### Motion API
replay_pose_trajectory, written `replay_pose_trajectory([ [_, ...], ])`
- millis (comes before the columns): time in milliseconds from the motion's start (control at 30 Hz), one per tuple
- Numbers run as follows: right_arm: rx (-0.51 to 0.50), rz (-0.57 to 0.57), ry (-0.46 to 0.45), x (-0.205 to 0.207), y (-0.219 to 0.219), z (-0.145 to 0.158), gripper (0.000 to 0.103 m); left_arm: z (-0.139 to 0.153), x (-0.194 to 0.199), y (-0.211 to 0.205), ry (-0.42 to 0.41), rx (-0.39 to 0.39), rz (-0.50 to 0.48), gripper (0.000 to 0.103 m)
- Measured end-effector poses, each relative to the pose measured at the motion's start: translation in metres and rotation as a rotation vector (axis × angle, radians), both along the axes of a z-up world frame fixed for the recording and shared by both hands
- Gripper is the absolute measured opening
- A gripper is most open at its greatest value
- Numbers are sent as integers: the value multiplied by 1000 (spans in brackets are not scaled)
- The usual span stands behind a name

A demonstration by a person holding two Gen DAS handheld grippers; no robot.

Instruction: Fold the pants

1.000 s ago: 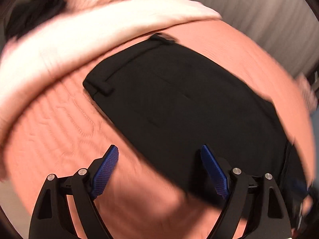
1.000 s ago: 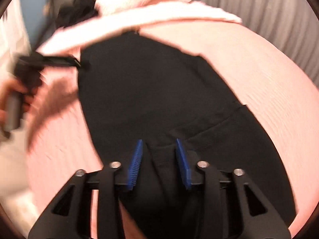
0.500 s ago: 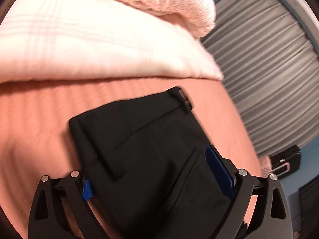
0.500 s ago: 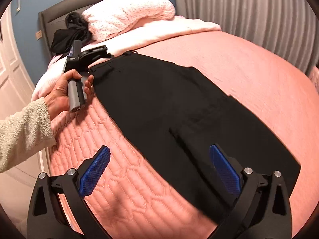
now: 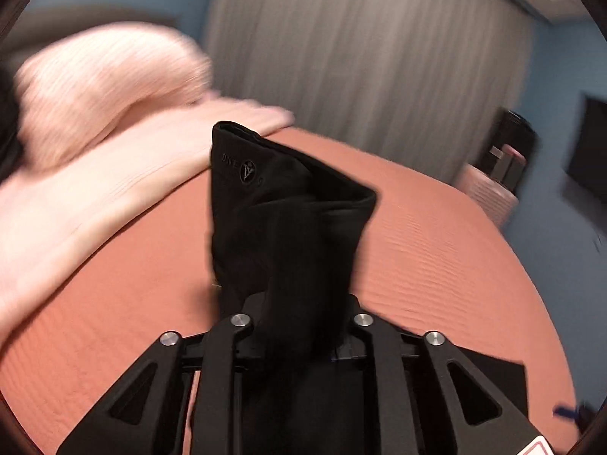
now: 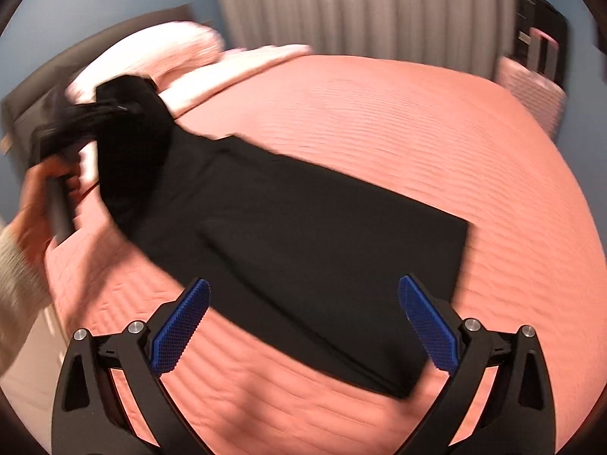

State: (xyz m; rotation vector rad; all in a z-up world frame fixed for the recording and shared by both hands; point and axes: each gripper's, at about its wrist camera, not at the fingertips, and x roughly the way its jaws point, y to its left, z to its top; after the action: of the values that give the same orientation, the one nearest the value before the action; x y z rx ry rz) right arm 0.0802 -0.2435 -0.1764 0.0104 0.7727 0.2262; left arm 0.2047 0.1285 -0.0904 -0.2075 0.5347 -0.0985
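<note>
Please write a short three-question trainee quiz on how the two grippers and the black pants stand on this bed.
1. True or false: the left gripper is shut on the black fabric pants.
2. How do the right gripper's jaws stand: A open, B shut on cloth?
3. Fill in: the pants' far end lies flat on the salmon quilted ____.

Key: 1 true; 2 A; 3 bedspread.
</note>
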Motion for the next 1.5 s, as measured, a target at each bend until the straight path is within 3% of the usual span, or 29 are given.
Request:
replay_pose_trajectory([
  [67, 21, -75, -4, -7, -30, 4, 98, 13, -11, -69, -17, 24, -143, 14],
  [167, 53, -172, -14, -24, -76, 10, 98, -7, -26, -157, 64, -13, -331, 14],
  [267, 70, -222, -10, -42, -113, 6, 98, -66, -45, -239, 202, 8, -466, 15],
  [333, 66, -238, 9, -49, -131, -2, 98, -128, -56, -293, 396, 77, -535, 19],
  [367, 67, -245, 27, -53, -140, -7, 98, -136, -64, -300, 359, 100, -520, 19],
  [400, 74, -247, 34, -55, -144, -7, 98, -130, -79, -308, 288, 129, -518, 19],
  [433, 86, -249, 39, -57, -150, -9, 98, -122, -86, -314, 269, 162, -518, 19],
  [500, 111, -247, 48, -58, -159, -12, 98, -103, -94, -315, 260, 175, -507, 19],
  [600, 189, -230, 61, -51, -166, -16, 98, -81, -97, -294, 278, 63, -515, 21],
  [667, 252, -207, 59, -44, -165, -15, 98, -78, -93, -286, 293, 30, -517, 52],
  [700, 277, -204, 61, -39, -161, -15, 98, -85, -90, -290, 309, 64, -491, 84],
  [733, 286, -209, 66, -35, -159, -17, 98, -98, -82, -300, 338, 124, -471, 84],
  [767, 293, -215, 73, -30, -157, -17, 98, -105, -73, -302, 371, 133, -474, 84],
  [867, 293, -221, 64, -28, -151, -9, 98, -87, -80, -300, 319, -42, -485, 82],
  [900, 246, -221, 64, -27, -148, -7, 98, -76, -86, -300, 288, -57, -498, 82],
  [1000, 154, -240, 71, -22, -145, 1, 94, -52, -106, -291, 205, 19, -511, 82],
  [1033, 149, -233, 66, -20, -142, 5, 78, -44, -111, -282, 184, 38, -497, 82],
  [1100, 163, -188, 36, -16, -127, 18, 72, -30, -114, -251, 164, 82, -447, 84],
  [1133, 162, -158, 27, -12, -115, 22, 53, -28, -117, -235, 176, 108, -417, 84],
  [1233, 130, -35, 38, 5, -64, 19, 50, -33, -90, -187, 251, 245, -248, 84],
  [1333, 2, 37, 125, 29, -21, -24, 49, -46, -55, -151, 317, 320, -134, 83],
  [1400, -64, 24, 201, 38, -16, -65, 49, -62, -41, -140, 320, 338, -119, 84],
  [1500, -40, -13, 173, 31, -17, -49, 49, -111, -15, -134, 437, 423, -108, 86],
])
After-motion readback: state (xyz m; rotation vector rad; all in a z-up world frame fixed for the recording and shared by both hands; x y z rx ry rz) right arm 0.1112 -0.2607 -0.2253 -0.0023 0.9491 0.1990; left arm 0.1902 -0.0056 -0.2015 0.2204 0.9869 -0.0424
